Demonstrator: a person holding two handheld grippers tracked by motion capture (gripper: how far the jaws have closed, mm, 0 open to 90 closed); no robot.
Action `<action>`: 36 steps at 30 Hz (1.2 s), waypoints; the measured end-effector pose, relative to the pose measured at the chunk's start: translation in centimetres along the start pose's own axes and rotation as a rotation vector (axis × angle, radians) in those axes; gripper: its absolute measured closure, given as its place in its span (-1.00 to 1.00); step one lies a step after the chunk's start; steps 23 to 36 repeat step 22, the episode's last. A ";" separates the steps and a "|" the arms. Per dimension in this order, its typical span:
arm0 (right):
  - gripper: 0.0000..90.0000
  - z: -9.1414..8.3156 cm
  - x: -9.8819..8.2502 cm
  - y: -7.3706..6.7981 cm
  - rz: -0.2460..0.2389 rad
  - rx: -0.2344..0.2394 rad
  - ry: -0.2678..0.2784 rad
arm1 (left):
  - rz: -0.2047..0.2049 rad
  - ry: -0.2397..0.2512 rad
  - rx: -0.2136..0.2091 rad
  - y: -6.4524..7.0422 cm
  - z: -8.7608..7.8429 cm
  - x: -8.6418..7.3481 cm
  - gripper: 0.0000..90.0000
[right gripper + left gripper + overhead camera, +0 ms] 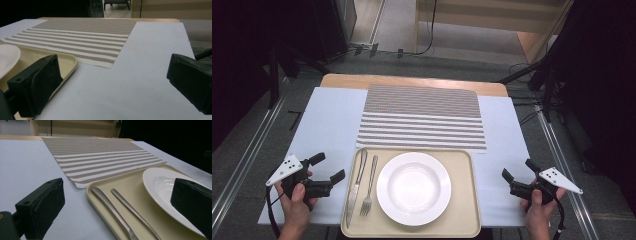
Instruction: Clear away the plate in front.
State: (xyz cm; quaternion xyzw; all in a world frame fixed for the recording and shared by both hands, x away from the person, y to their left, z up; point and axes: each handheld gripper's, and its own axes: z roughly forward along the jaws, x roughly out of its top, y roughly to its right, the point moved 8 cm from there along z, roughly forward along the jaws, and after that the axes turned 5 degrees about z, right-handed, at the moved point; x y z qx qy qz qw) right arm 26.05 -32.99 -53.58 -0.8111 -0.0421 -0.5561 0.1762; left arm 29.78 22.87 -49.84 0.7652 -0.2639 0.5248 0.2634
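- High view: I hold the left tongs at the left edge of the beige tray and the right tongs off its right edge. Both stand with jaws apart and empty, resting near the white-covered surface. On the tray, a knife and a fork lie side by side, left of a white plate. A striped placemat lies just beyond the tray.
- Left gripper view: the left tongs' jaws frame the knife and fork handles, with the plate rim behind the far jaw. I judge the cutlery to be stiff, light, smooth metal, likely to slip. Recommended hold: across the handle, mid-length, jaws squared to it.
- Right gripper view: the right tongs' jaws stand wide apart over bare surface, the tray corner beside the near jaw and the plate edge beyond. I judge the plate rigid, glossy and breakable. Recommended hold: pinch the rim, lift level.
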 end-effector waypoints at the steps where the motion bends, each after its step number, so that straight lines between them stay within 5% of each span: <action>1: -1.00 0.0 0.0 0.0 -0.003 0.000 -0.001 | 0.000 -0.001 0.003 -0.2 -0.2 -0.1 -1.00; 12: -1.00 0.0 -0.1 0.0 0.003 0.003 0.000 | 0.040 -0.026 0.082 -2.4 -2.5 -1.3 -1.00; 17: -1.00 0.1 -0.1 0.0 0.005 0.004 0.000 | 0.004 -0.016 0.127 -3.9 -3.5 -1.6 -1.00; 36: -1.00 0.1 -0.2 -0.1 -0.003 0.002 -0.003 | -0.002 -0.016 0.135 -4.2 -3.5 -1.7 -1.00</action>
